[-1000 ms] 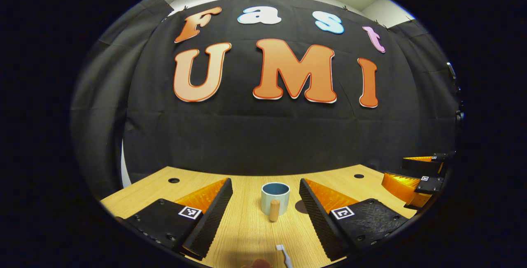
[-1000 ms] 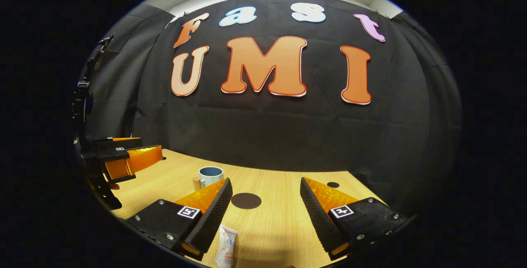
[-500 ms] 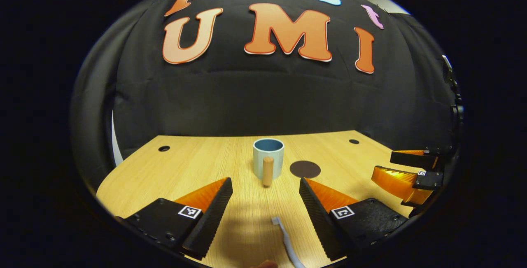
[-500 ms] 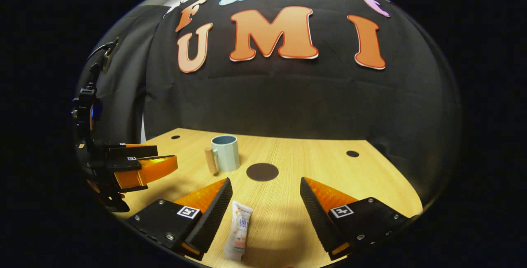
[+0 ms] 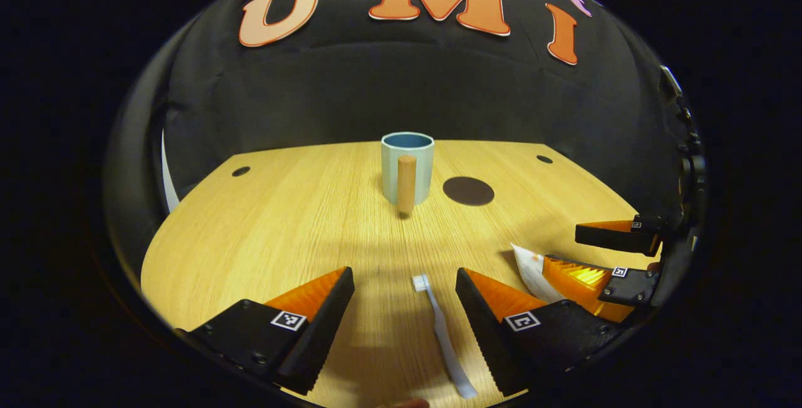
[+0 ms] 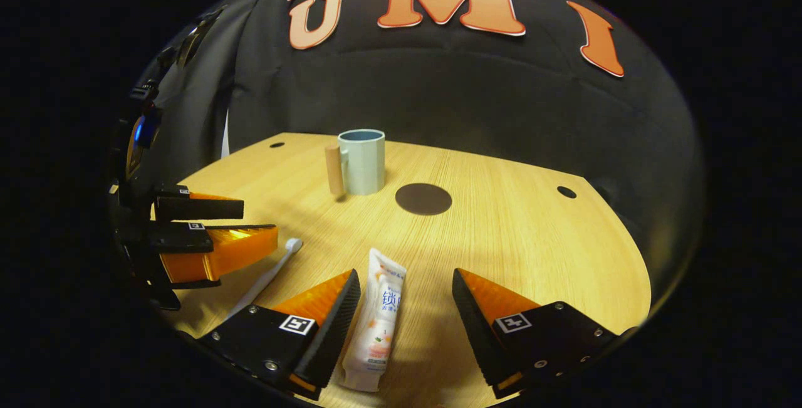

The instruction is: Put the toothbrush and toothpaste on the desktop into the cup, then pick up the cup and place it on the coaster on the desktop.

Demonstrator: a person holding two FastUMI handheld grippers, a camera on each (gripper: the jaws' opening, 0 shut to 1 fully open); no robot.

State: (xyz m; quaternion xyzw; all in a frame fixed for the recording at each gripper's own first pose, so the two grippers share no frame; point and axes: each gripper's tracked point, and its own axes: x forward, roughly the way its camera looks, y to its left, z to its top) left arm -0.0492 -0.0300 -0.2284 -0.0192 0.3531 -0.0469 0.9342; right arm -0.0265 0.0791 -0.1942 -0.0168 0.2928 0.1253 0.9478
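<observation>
Lying flat on the desktop [image 5: 263,220], the toothbrush [image 5: 442,333] is between the fingers of the left gripper [image 5: 404,308], a little closer to one finger, with its bristle head pointing toward the cup. The jaws of this gripper are wide apart and touch nothing. The right gripper [image 6: 406,308] also has its jaws apart, and the toothpaste [image 6: 379,323] lies between them, near one finger, not held.

I judge the toothbrush to be light, stiff and thin, so it is better to take it at the middle of the handle, where it will not tip. The toothpaste tube looks soft and light; a hold on the body near the cap end should press it less.

Farther away the cup [image 6: 362,160] stands upright and empty, with its wooden handle [image 5: 406,182]. The dark round coaster [image 6: 423,198] lies just beside it, not touching.
</observation>
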